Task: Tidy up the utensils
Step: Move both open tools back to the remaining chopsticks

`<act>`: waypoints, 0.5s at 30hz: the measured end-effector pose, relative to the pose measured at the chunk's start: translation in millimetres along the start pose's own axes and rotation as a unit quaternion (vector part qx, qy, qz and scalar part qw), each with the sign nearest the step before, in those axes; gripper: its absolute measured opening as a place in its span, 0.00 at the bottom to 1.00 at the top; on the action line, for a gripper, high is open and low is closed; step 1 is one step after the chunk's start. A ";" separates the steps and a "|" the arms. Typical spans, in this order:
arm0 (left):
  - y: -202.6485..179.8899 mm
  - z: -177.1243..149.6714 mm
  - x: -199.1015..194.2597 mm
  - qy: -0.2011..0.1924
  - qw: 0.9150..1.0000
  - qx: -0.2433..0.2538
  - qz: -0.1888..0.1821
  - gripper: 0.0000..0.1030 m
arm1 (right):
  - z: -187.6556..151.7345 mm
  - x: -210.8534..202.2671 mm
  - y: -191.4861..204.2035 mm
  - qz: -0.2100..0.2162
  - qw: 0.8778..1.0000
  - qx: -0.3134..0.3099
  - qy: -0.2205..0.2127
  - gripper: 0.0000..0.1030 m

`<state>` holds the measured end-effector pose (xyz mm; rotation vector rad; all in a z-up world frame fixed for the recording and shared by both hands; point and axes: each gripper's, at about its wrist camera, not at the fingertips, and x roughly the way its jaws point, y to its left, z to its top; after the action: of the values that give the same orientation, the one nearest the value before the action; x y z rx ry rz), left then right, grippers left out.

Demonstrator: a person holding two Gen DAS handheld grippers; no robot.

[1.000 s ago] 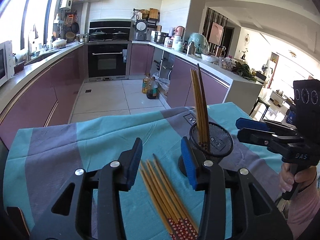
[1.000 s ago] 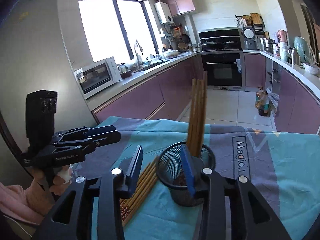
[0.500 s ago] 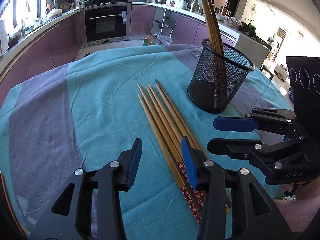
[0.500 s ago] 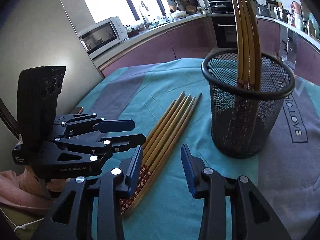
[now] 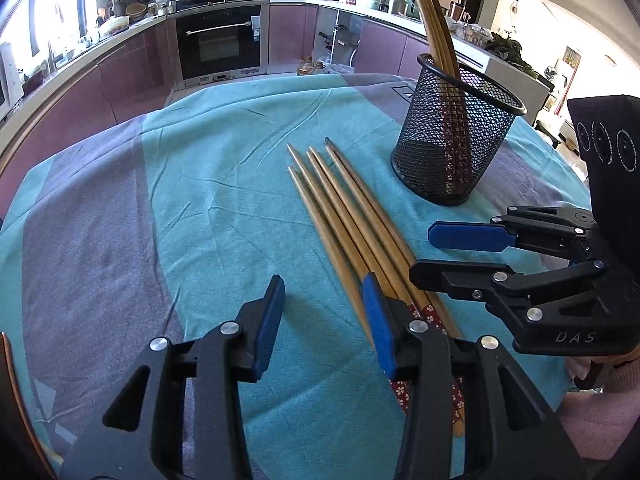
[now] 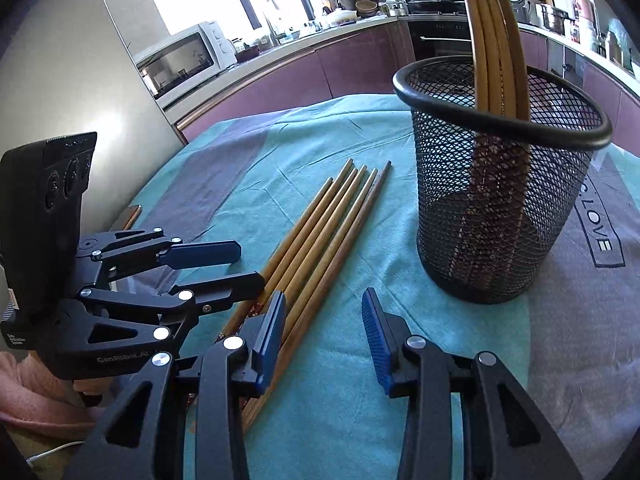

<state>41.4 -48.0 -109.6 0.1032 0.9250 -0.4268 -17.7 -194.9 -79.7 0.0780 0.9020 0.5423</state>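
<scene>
Several wooden chopsticks (image 5: pixel 352 216) with red patterned handles lie side by side on the teal tablecloth (image 5: pixel 224 184); they also show in the right wrist view (image 6: pixel 320 236). A black mesh cup (image 5: pixel 456 136) stands upright to their right with several chopsticks in it; it also shows in the right wrist view (image 6: pixel 500 196). My left gripper (image 5: pixel 324 316) is open and empty, low over the handle ends, its right finger above the chopsticks. My right gripper (image 6: pixel 324 328) is open and empty, its left finger over the same chopsticks. Each gripper shows in the other's view, the right one (image 5: pixel 452 252) and the left one (image 6: pixel 244 264).
The table stands in a kitchen with purple cabinets, an oven (image 5: pixel 220 40) at the back and a microwave (image 6: pixel 180 56) on the left counter. A thin brown object (image 6: pixel 130 216) lies at the table's left edge. The cloth has grey bands and printed letters (image 6: pixel 600 224).
Both grippers have come down from a raised, level view to low over the handle ends of the lying chopsticks. Both stay open. The cup and chopsticks have not moved.
</scene>
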 end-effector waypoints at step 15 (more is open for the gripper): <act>2.9 3.1 2.0 0.004 1.000 0.003 0.008 0.25 | 0.1 -6.6 -3.2 -0.052 0.998 -0.022 0.015 0.27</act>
<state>45.9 -46.8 -109.6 0.1174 0.9308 -0.4135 -19.6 -200.8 -75.8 -0.0173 0.9166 0.4675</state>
